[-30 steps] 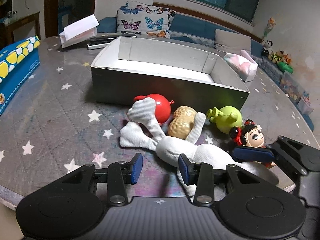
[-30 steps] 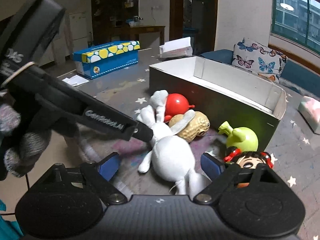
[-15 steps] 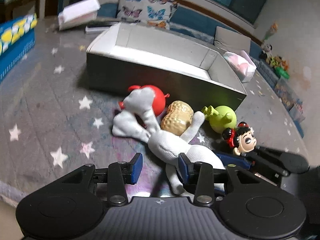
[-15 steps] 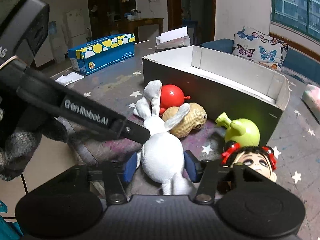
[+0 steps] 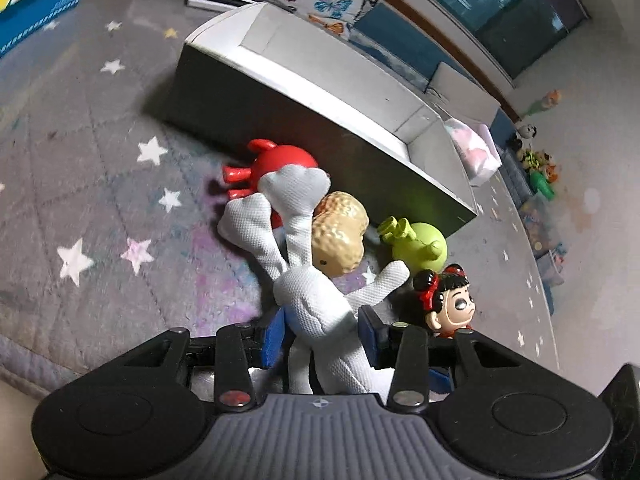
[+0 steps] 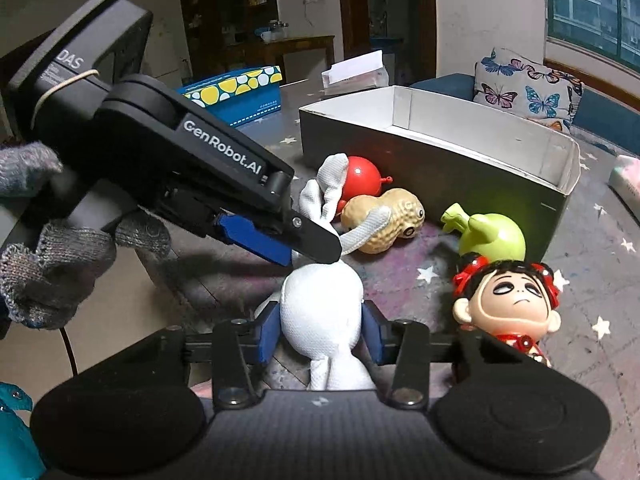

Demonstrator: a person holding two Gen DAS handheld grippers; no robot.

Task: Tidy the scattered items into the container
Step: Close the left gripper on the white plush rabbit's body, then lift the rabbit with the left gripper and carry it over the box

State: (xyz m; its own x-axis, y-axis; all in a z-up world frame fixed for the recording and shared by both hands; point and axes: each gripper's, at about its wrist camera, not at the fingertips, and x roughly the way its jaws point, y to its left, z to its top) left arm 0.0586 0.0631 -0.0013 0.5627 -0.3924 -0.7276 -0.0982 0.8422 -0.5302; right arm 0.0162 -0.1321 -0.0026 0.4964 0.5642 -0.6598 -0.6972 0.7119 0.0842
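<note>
A white plush toy (image 5: 316, 304) lies on the star-patterned table in front of the open box (image 5: 240, 108). My right gripper (image 6: 322, 336) is closing, and its blue pads press on the plush's round body (image 6: 320, 300). My left gripper (image 5: 320, 334) straddles the same plush with its jaws opening and the pads not squeezing. In the right wrist view the left gripper (image 6: 304, 248) comes in from the left above the plush. Around it lie a red ball toy (image 6: 362, 174), a peanut toy (image 6: 384, 220), a green toy (image 6: 492, 236) and a doll with red hair buns (image 6: 512, 300).
A gloved hand (image 6: 52, 248) holds the left gripper by the table's left edge. A blue box with yellow dots (image 6: 240, 88) and a white paper pack (image 6: 356, 72) stand behind. A pink-white pack (image 5: 476, 152) lies right of the box. A butterfly cushion (image 6: 528, 88) sits on the sofa.
My right gripper has closed from wide open onto the plush's body. The left gripper has rolled and slid over the plush, which now sits between its fingers.
</note>
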